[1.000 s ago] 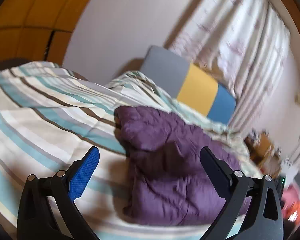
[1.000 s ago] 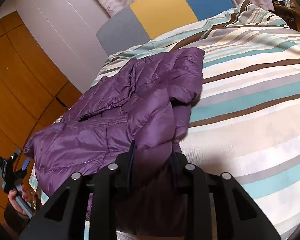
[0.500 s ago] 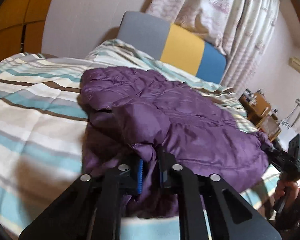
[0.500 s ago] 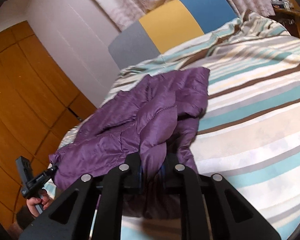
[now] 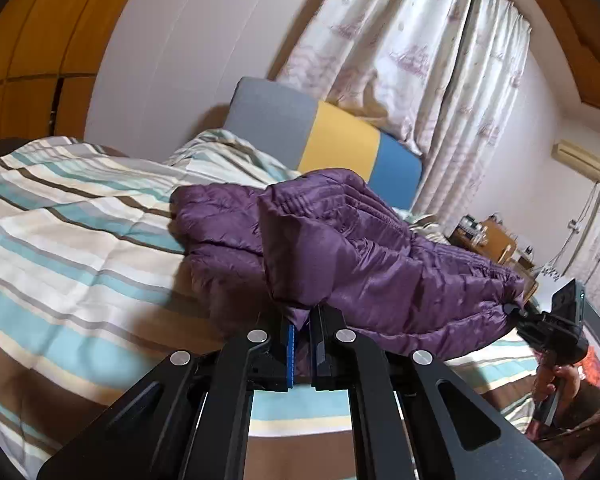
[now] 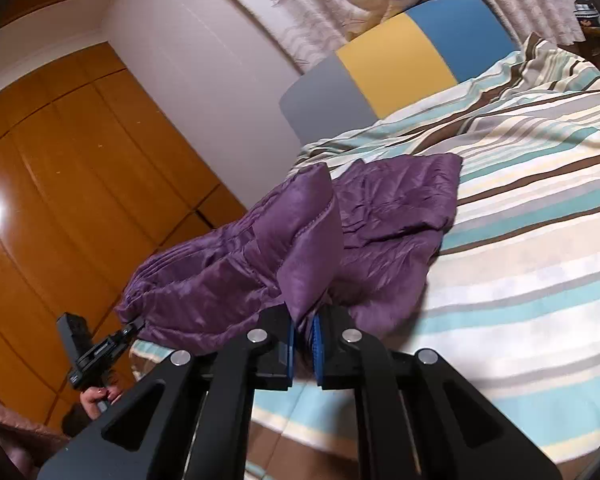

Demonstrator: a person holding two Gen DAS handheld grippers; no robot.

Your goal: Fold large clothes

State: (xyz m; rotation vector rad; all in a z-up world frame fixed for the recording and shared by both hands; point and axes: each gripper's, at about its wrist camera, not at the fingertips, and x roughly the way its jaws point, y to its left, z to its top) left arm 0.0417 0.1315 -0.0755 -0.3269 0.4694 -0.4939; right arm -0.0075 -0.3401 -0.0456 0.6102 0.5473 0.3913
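A purple quilted jacket (image 5: 352, 248) lies partly on a bed with a striped cover (image 5: 72, 240), its near edge lifted clear of the cover at two corners. The left hand-held gripper (image 5: 300, 334) is pressed together on one corner of the near hem; the right hand-held gripper (image 6: 302, 338) pinches the other corner, and each appears at the edge of the other's view. The far part of the jacket rests on the cover, toward the grey, yellow and blue headboard (image 5: 324, 140). Holding both corners this way likely keeps the hem taut, so the near half can be carried toward the headboard for a fold.
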